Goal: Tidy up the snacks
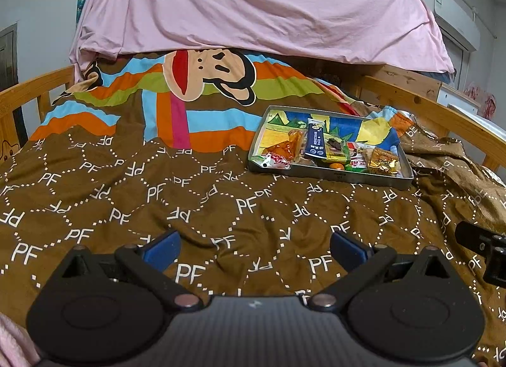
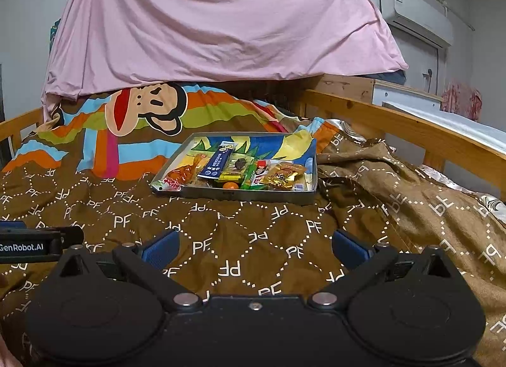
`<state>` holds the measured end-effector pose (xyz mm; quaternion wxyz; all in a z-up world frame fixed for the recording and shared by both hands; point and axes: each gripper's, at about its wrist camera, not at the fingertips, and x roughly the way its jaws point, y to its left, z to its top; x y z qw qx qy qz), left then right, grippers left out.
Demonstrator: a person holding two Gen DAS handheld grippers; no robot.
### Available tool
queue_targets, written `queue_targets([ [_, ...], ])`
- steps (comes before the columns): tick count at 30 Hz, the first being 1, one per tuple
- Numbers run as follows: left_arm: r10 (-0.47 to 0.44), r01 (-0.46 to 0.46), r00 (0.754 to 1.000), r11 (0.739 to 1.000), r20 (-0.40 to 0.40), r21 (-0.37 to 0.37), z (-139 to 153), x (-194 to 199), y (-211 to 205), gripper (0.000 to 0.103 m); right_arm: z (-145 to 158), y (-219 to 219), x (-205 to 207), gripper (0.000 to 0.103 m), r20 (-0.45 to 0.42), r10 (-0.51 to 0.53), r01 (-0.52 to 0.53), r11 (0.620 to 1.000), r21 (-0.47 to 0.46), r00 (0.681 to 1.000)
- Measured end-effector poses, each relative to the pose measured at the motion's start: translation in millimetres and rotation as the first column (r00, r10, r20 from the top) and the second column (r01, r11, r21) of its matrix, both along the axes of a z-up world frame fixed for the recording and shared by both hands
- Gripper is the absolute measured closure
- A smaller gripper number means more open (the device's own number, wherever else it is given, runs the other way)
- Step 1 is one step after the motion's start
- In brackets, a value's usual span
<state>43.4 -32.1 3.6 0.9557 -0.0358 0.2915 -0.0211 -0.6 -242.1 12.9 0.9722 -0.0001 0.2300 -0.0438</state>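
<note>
Left gripper (image 1: 254, 251): blue-padded fingers (image 1: 163, 251) spread wide, nothing between them, hovering over the brown PF-print quilt (image 1: 126, 196). Right gripper (image 2: 254, 250): likewise released and empty, over the same quilt.

Metal tray (image 2: 253, 196): rests on the quilt ahead of both grippers, well apart from them, its far end on the striped monkey-print cover (image 1: 196, 88). Snacks sit along the tray's near edge, left to right: red-and-white packet (image 2: 167, 184) overhanging the near-left corner, orange packet (image 2: 186, 174), blue stick pack (image 2: 218, 161), small orange round item (image 2: 230, 186), green wrapper (image 2: 248, 177), gold packet (image 2: 281, 175).

Left wrist view only: tip of the right gripper at the frame's right edge. Right wrist view only: left gripper's body, lettered GenRobot.AI, at the left edge.

Open quilt lies between grippers and tray. Wooden bed rail (image 2: 395, 120) bounds the right side; pink sheet (image 2: 205, 19) hangs beyond.
</note>
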Motion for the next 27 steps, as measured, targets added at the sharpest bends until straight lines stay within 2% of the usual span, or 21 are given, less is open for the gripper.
queue_targets([
  [13,-0.001,0.001,1.000,1.000,-0.002,-0.002,0.2,-0.2,-0.6,0.000,-1.6,-0.3,0.5,0.001,-0.002,0.004,-0.004,1.000,-0.004,1.000],
  [27,0.004,-0.004,0.999,1.000,-0.043,0.008,-1.4,-0.3,-0.3,0.000,-2.0,0.8,1.4,0.001,-0.005,0.004,-0.004,1.000,-0.007,1.000],
])
